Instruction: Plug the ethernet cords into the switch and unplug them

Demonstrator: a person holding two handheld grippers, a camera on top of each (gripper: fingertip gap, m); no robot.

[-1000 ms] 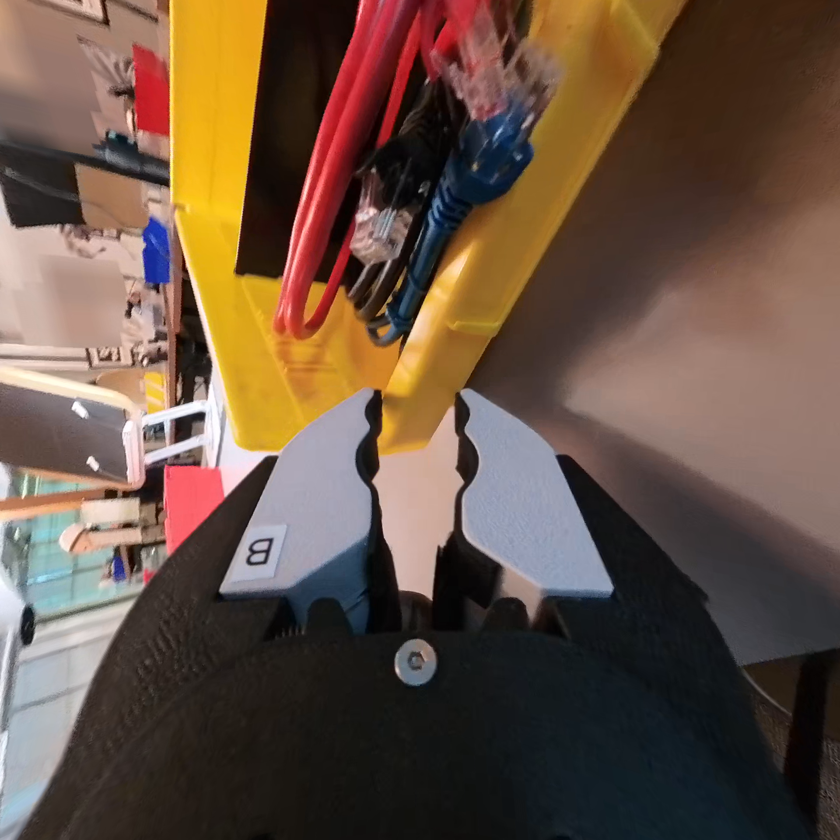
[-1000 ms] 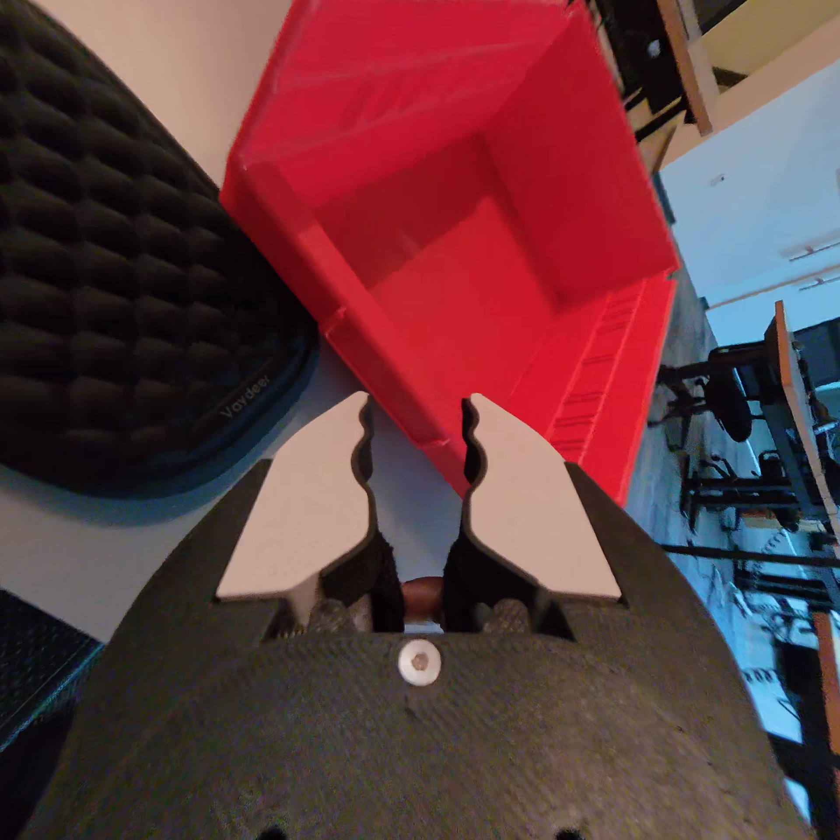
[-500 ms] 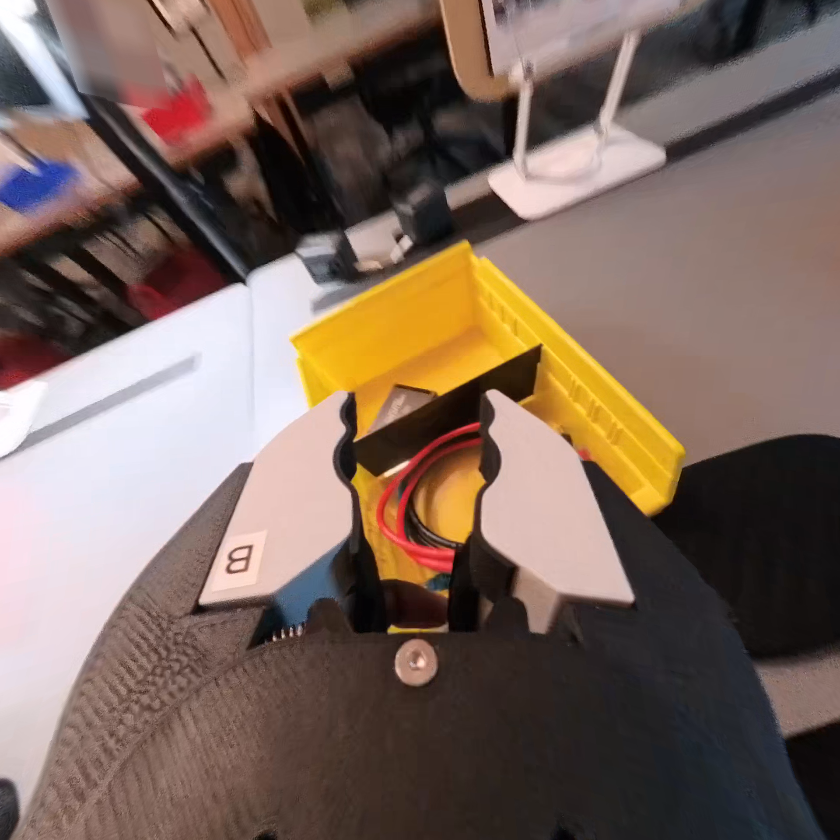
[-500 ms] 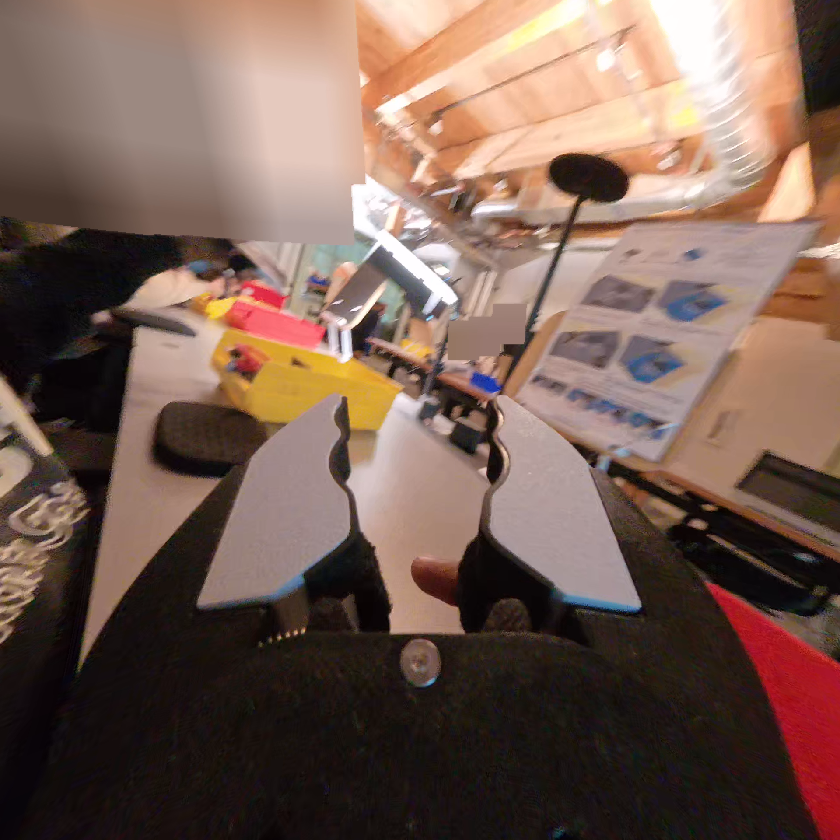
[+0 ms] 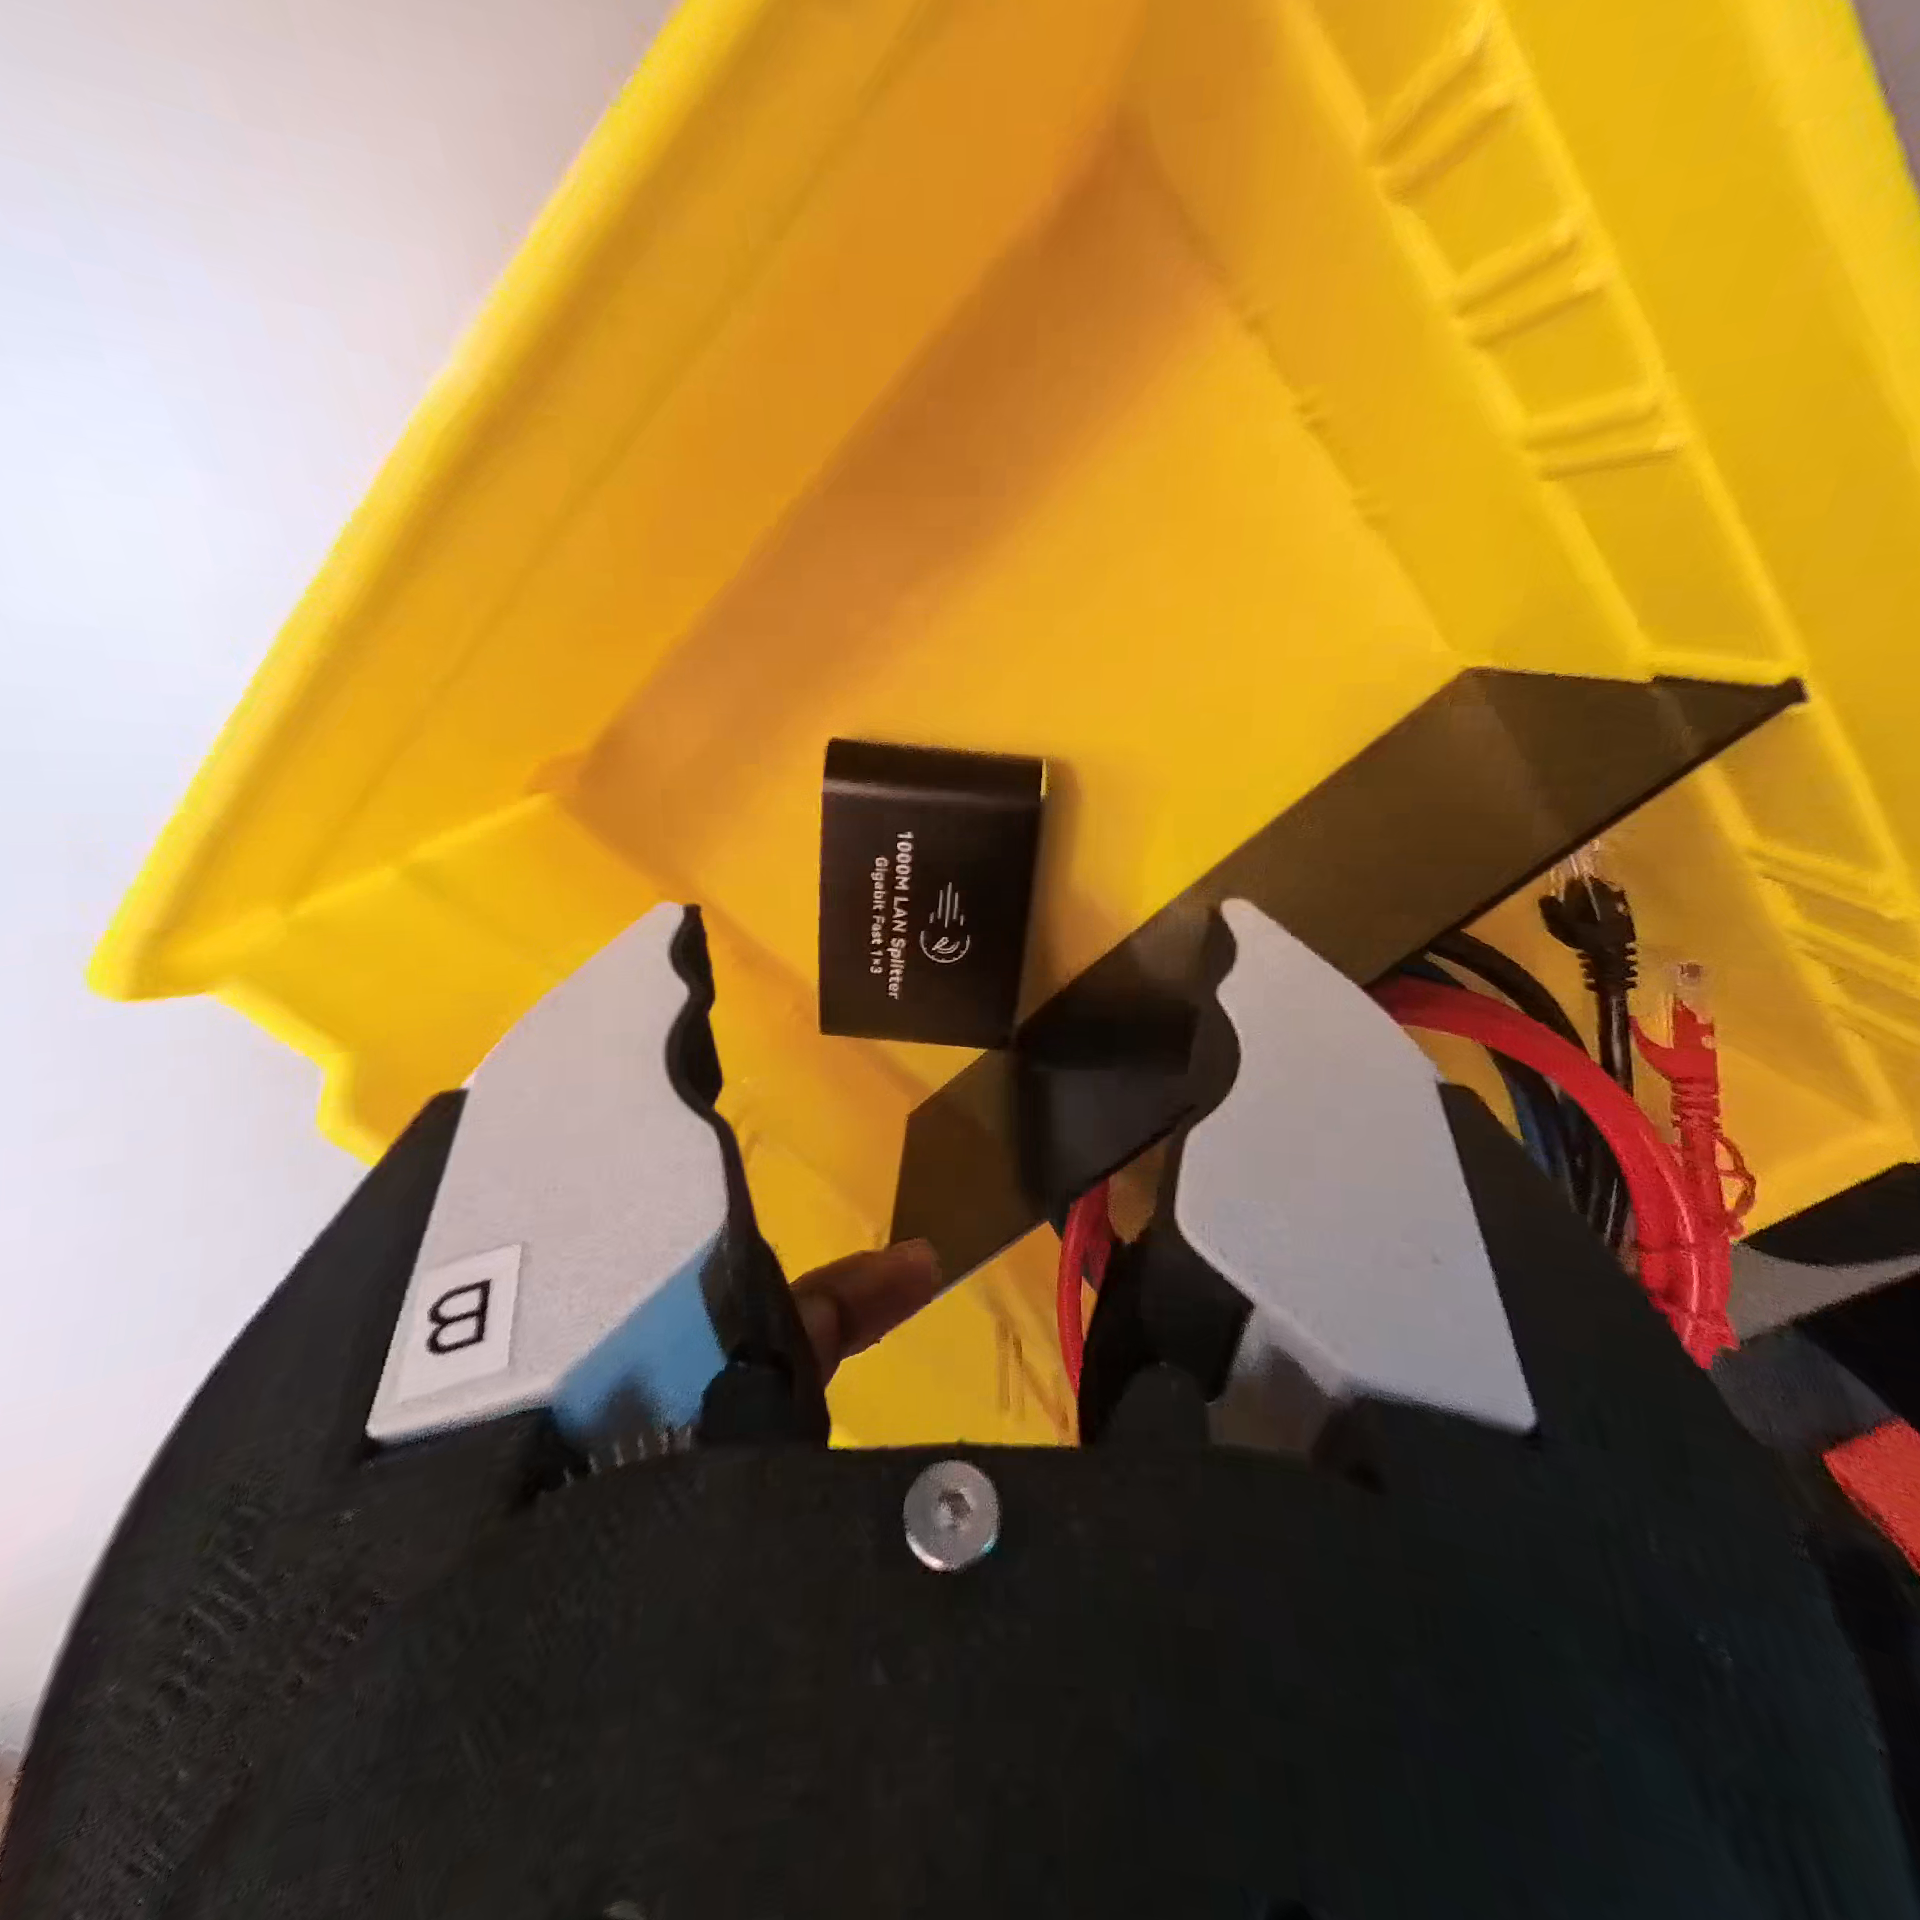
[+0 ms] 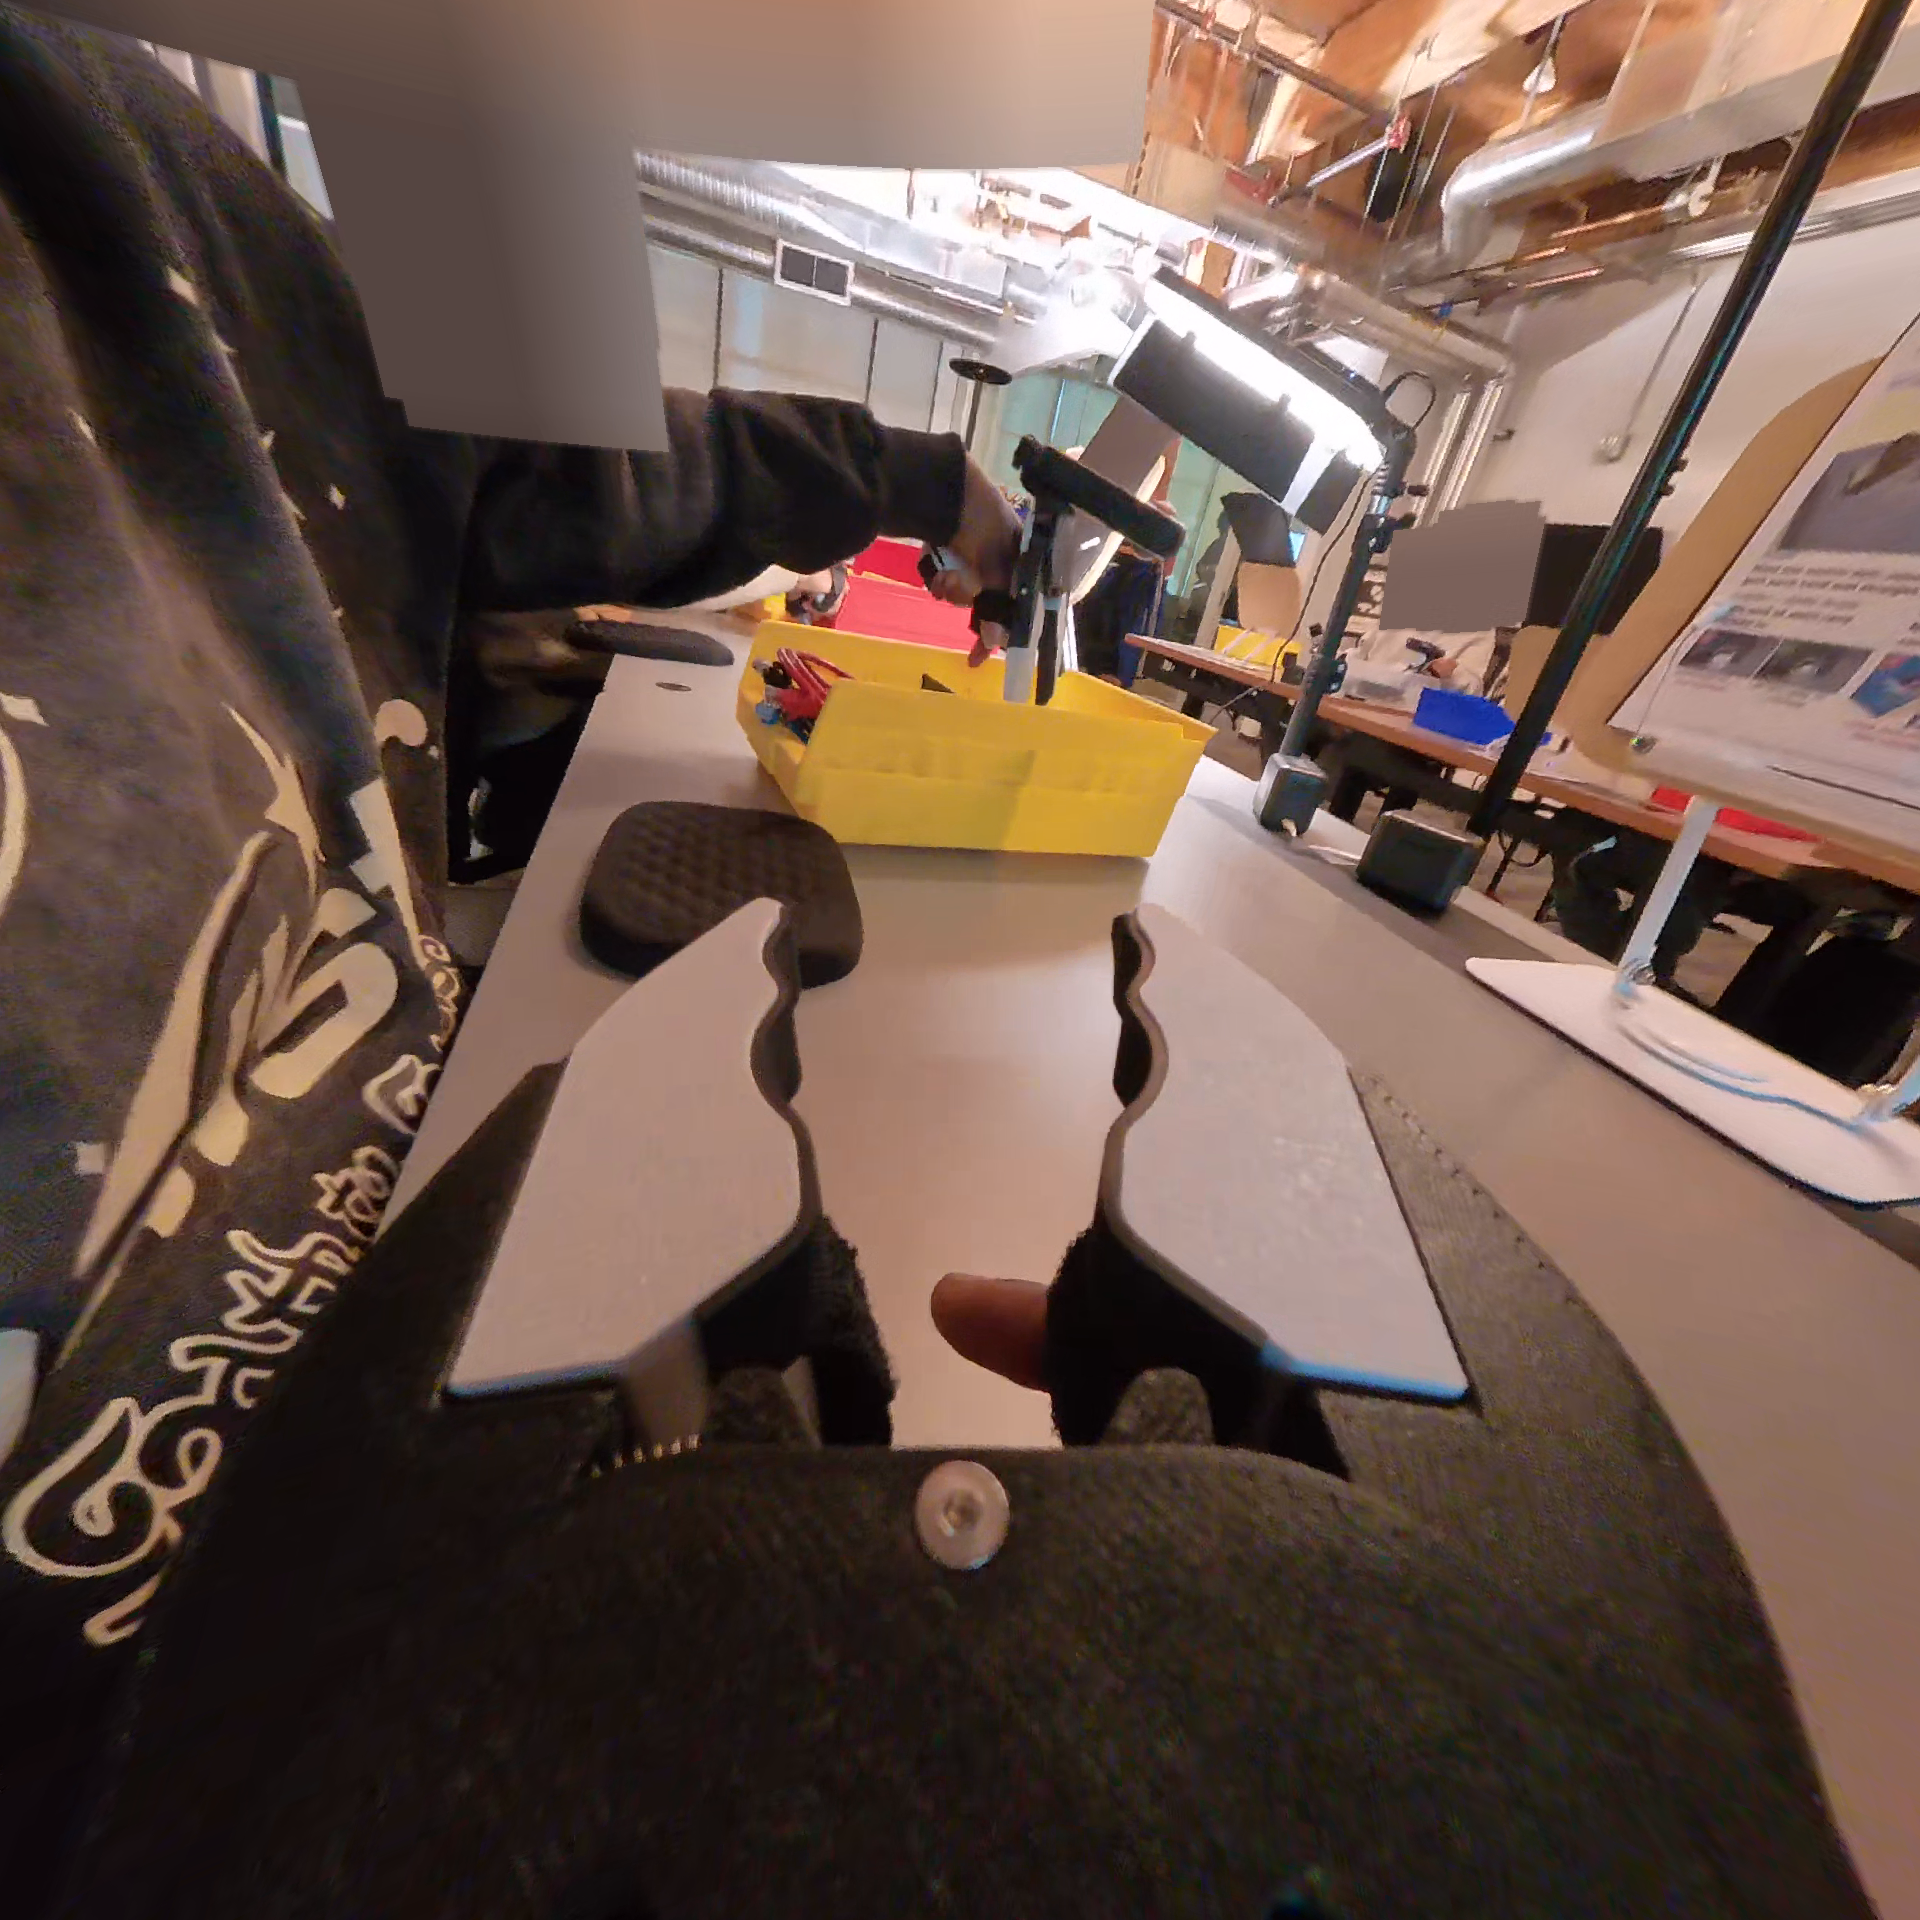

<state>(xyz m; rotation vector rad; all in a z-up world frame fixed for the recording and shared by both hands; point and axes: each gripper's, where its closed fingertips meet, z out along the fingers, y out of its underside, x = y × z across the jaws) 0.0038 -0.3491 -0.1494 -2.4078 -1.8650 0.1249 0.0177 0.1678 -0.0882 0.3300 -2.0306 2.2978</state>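
A small black switch [image 5: 925, 891] lies flat on the floor of a yellow bin [image 5: 935, 447], on the far side of a black divider [image 5: 1351, 925]. Red [image 5: 1496, 1049], black and blue ethernet cords are piled on the near side of the divider; a red plug [image 5: 1688, 1023] and a black plug [image 5: 1584, 914] show at the right. My left gripper [image 5: 961, 920] is open and empty, its tips just above the switch and divider. My right gripper [image 6: 948, 930] is open and empty over the grey table [image 6: 987, 1091], well short of the yellow bin [image 6: 987, 784]. The left gripper [image 6: 1039, 623] shows there dipping into the bin.
A black foam pad [image 6: 717, 883] lies on the table between my right gripper and the bin. A person's dark sleeve [image 6: 727, 488] reaches over the bin. A white stand base [image 6: 1683, 1049] and a black pole base [image 6: 1413, 857] stand at the right. Red bins [image 6: 894, 613] sit behind. It is some 5 centimetres from my left tips to the small black switch [image 5: 925, 891].
The left gripper has swung down into the yellow bin and opened wider above the switch. The right gripper has turned from the red bin to face along the table and opened wider.
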